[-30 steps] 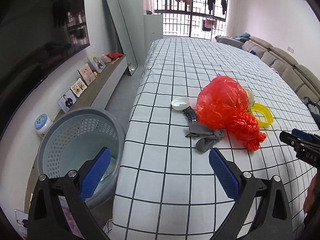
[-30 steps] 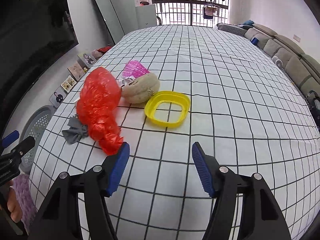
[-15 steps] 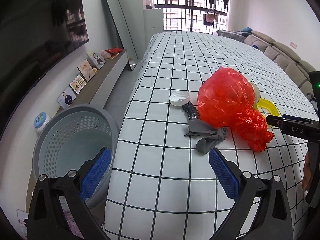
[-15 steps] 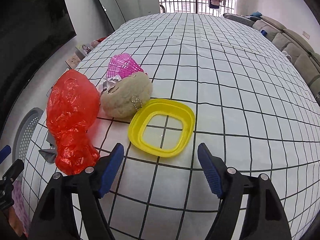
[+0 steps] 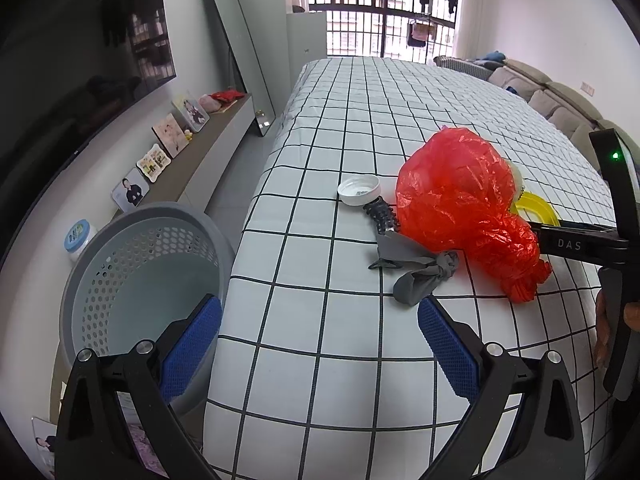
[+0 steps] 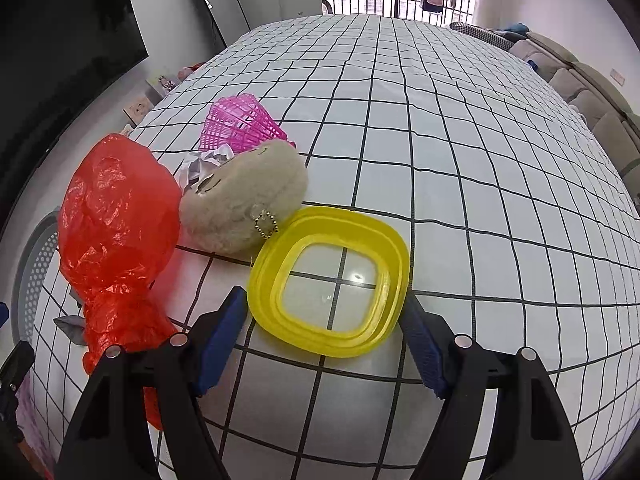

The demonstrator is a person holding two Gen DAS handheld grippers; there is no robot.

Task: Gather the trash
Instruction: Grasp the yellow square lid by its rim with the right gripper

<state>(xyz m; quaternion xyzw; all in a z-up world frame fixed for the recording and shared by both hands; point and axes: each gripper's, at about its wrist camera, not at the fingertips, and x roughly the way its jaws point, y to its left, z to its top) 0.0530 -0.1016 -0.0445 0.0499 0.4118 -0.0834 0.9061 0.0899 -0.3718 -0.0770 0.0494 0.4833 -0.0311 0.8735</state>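
Observation:
A yellow square lid (image 6: 330, 282) lies flat on the checked cloth, and my open right gripper (image 6: 322, 328) has a fingertip at each side of its near edge. A knotted red plastic bag (image 6: 116, 232) lies to its left, also in the left wrist view (image 5: 464, 204). A beige fuzzy pouch (image 6: 244, 196), a pink mesh basket (image 6: 240, 124) and crumpled paper (image 6: 208, 162) sit behind. My open, empty left gripper (image 5: 318, 344) hovers near the table's left edge, short of a grey sock (image 5: 416, 264), a black comb (image 5: 382, 216) and a white cap (image 5: 359, 190).
A grey perforated bin (image 5: 148, 280) stands on the floor left of the table (image 5: 320, 360). A low shelf with photo frames (image 5: 160, 156) and a leaning mirror (image 5: 240, 76) line the left wall. A sofa (image 5: 560, 100) is at the right.
My right gripper has moved forward and down until its open fingers flank the yellow lid. My left gripper has drifted slightly left, still open; the objects have not moved.

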